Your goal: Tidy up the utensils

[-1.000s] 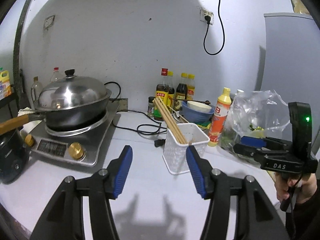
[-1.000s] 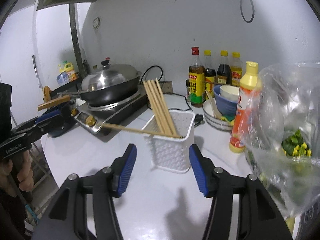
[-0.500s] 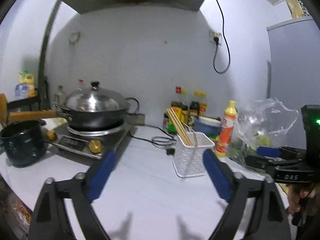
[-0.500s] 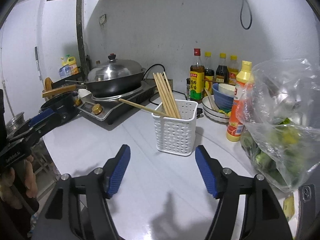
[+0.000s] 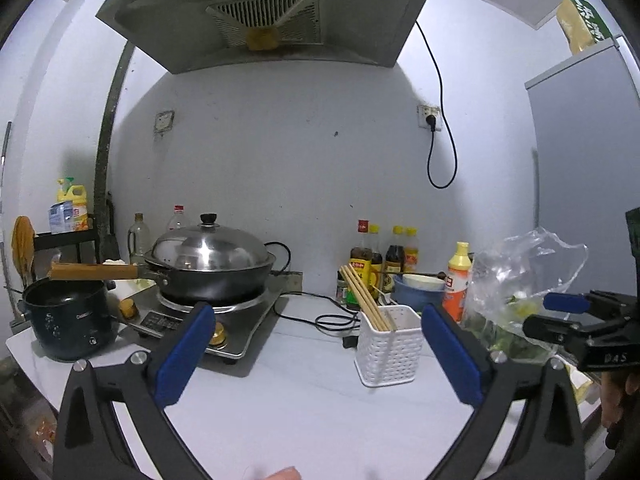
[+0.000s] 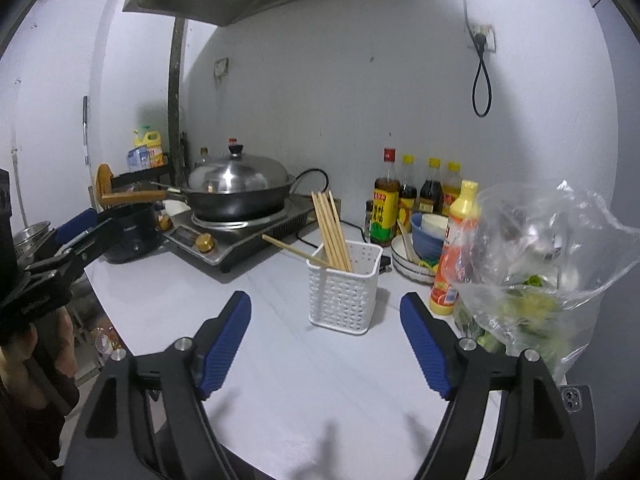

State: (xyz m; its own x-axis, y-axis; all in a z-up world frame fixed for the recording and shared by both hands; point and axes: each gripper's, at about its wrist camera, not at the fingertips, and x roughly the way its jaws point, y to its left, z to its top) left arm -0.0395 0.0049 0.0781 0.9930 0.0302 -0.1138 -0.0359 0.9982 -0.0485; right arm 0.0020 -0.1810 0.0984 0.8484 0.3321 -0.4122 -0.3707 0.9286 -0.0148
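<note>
A white perforated utensil basket (image 5: 389, 343) stands on the white counter and also shows in the right wrist view (image 6: 343, 285). Several wooden chopsticks (image 6: 331, 231) stand in it, leaning left; one lies lower, pointing left. They also show in the left wrist view (image 5: 363, 298). My left gripper (image 5: 316, 354) is open and empty, held back from the basket. My right gripper (image 6: 326, 346) is open and empty, a little in front of the basket. Each gripper shows at the edge of the other's view.
A lidded wok (image 5: 208, 266) sits on an induction cooker at left, a dark pot (image 5: 66, 322) beside it. Sauce bottles (image 6: 416, 192), stacked bowls (image 6: 420, 248), an orange bottle (image 6: 454, 248) and a plastic bag of greens (image 6: 536, 272) stand at right. A black cable (image 5: 332, 320) lies behind the basket.
Both grippers have pulled back and up from the basket and opened wider. The basket and chopsticks have stayed in place.
</note>
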